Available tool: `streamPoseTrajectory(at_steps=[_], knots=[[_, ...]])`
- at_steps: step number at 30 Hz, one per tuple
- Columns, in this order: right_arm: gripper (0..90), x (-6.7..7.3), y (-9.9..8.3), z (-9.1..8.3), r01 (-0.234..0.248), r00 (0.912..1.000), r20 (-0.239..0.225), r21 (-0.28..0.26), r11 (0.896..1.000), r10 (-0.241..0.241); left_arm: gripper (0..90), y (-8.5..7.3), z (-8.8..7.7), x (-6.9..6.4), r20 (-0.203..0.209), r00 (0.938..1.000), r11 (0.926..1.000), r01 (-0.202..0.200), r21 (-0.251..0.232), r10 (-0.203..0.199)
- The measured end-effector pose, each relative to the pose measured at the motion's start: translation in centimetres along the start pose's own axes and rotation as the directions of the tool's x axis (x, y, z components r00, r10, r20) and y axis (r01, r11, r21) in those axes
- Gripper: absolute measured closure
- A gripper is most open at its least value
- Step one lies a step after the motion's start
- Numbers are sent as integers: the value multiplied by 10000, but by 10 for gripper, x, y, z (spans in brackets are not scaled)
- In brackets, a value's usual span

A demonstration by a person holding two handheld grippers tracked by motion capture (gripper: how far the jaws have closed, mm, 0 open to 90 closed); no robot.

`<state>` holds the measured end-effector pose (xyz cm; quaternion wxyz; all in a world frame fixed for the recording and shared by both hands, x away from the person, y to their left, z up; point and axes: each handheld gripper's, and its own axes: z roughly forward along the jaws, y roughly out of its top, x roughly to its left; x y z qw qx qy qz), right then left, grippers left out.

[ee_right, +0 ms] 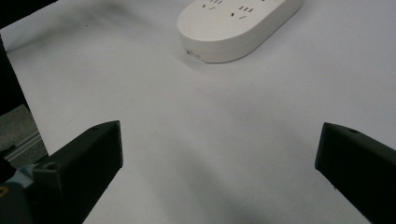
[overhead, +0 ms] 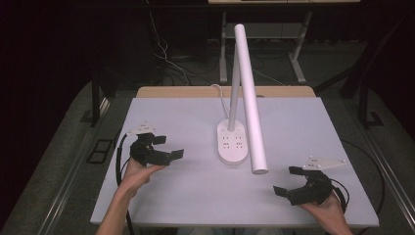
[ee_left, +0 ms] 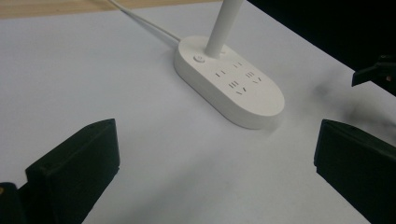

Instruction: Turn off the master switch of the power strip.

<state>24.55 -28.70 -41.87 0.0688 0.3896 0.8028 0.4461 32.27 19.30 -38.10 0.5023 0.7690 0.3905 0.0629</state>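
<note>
A white desk lamp stands mid-table, its oval base (overhead: pixel 232 142) carrying several sockets, its long tube head (overhead: pixel 250 98) leaning toward the near side. The same lamp base (ee_left: pixel 231 81) lies ahead in the left gripper view, and the lamp base (ee_right: pixel 236 25) sits at the top of the right gripper view. My left gripper (overhead: pixel 169 147) hovers left of the base, jaws open and pointing at it, nothing between them. My right gripper (overhead: pixel 288 181) rests near the front right, jaws open and empty, aimed left toward the base.
The white table top (overhead: pixel 186 191) stretches between both hands. A white cable (overhead: pixel 221 98) runs from the lamp over the far edge. Beyond the table are dark floor, loose cables and a desk frame (overhead: pixel 298 54).
</note>
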Motion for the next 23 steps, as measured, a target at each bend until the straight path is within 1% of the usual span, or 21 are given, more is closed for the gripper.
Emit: streamPoseTrajectory(at_steps=[5, 6, 7, 12, 15, 17, 18, 19, 20, 21, 23], knots=[[3, 1, 1, 1, 7, 10000, -22, 18, 10000, -7, 0, -17, -8, -3, -147, 9997, 9997, 182, -191, -185], [4, 2, 1, 1, -17, 10000, -35, 36, 10000, 17, 0, -21, -10, -4, -152, 9997, 9997, 180, -182, -183], [3, 2, 1, 2, -21, 10000, -38, 40, 10000, 21, 0, -24, -11, -5, -111, 9996, 9994, 262, -247, -265], [3, 2, 2, 2, -30, 10000, -50, 34, 10000, 30, 0, -39, -16, -13, -188, 9995, 9994, 241, -238, -245], [3, 2, 2, 2, -53, 10000, -51, 35, 10000, 53, 0, -49, -17, -20, -138, 9995, 9994, 275, -229, -278], [3, 2, 2, 3, -59, 10000, -64, 19, 10000, 59, 0, -54, -17, -24, -76, 9998, 9997, 185, -144, -187], [3, 3, 2, 3, -75, 9999, -69, 8, 10000, 75, 0, -55, -17, -27, -72, 9998, 9998, 166, -87, -167], [3, 3, 2, 3, -70, 9999, -74, -3, 10000, 70, 0, -57, -17, -29, -17, 9998, 9998, 180, -132, -180], [4, 3, 2, 3, -88, 9999, -68, 11, 10000, 88, 0, -59, -18, -30, 117, 9997, 9995, 231, -218, -229], [3, 3, 2, 3, -110, 9999, -70, 6, 9999, 110, 0, -59, -18, -31, 187, 9997, 9996, 187, -207, -183], [3, 4, 2, 3, -86, 9999, -85, -42, 10000, 85, 0, -60, -18, -32, 127, 9999, 9998, 93, -182, -91]])
